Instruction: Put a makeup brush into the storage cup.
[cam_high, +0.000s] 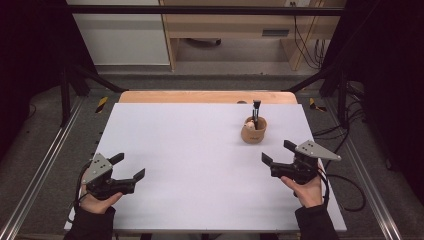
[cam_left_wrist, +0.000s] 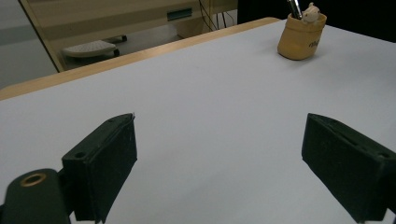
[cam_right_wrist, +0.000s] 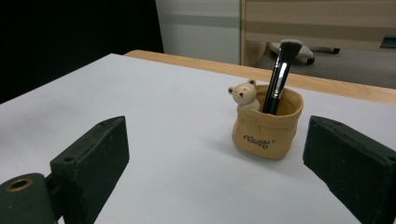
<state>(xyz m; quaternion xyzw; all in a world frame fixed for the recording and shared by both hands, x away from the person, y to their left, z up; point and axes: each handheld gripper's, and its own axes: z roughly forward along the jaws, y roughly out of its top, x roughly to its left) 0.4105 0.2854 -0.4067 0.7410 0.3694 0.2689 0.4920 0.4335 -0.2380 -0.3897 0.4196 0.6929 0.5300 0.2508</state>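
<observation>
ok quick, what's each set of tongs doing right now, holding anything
left tongs: open, holding nothing, over bare table.
right tongs: open, holding nothing, short of the bear-shaped brush pot.

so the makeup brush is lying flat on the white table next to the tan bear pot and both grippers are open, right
Not quite: the makeup brush is not lying on the table; it stands upright inside the tan bear pot, bristles up, as the right gripper view shows. The rest holds: the left gripper and the right gripper are both open, with nothing between their jaws.
</observation>
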